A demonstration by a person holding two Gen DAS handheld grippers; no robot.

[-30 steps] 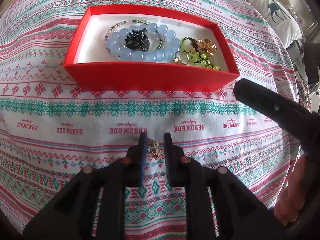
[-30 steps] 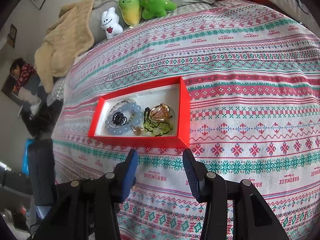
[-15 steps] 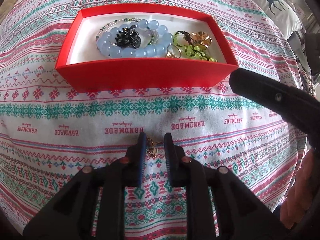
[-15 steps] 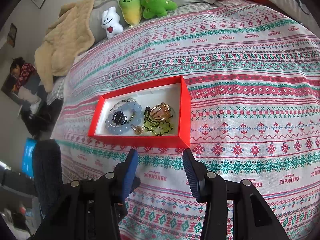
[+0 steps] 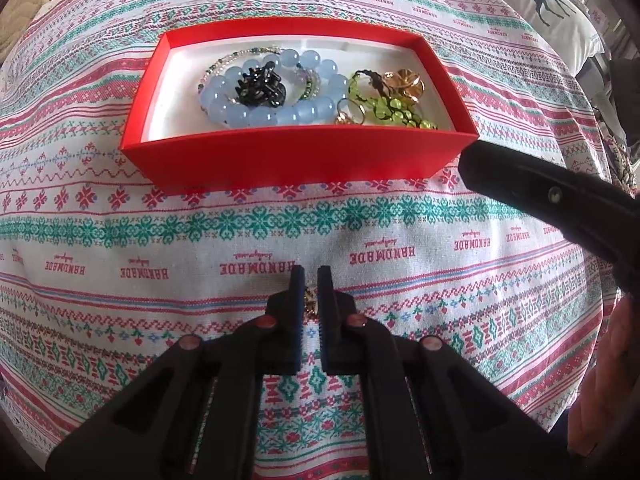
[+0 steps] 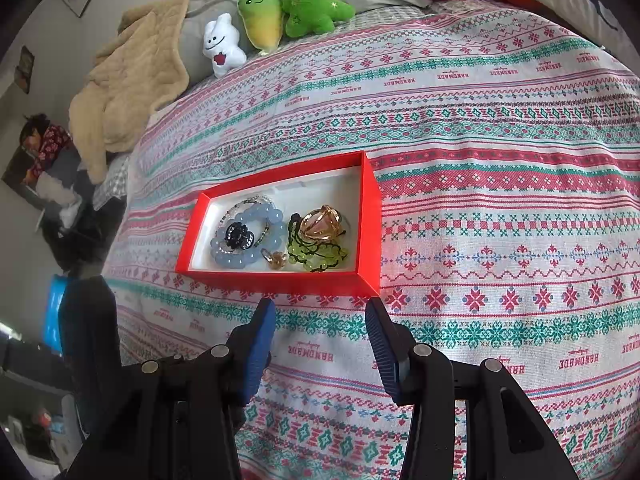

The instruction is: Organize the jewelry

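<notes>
My left gripper [image 5: 310,276] points down at the patterned bedspread, shut on a small gold jewelry piece [image 5: 309,300] pinched between its pads. Just beyond it lies a red box [image 5: 296,156] holding a blue bead bracelet [image 5: 276,114], a black hair clip [image 5: 260,86], a green bead bracelet [image 5: 384,106], a gold ornament [image 5: 404,82] and a gold ring [image 5: 350,114]. My right gripper [image 6: 320,312] hovers open in front of the red box [image 6: 280,280], with nothing between its fingers. One of its fingers [image 5: 540,196] juts in at the right of the left wrist view.
Plush toys [image 6: 276,12] and a beige blanket [image 6: 132,84] lie at the head of the bed. A deer-print pillow [image 5: 536,4] sits at the far right. The bedspread [image 6: 500,200] stretches wide to the right of the box; the bed's edge drops off at the left.
The left jaws have narrowed and now pinch the small gold piece that lay loose between them. The right gripper has stayed in place.
</notes>
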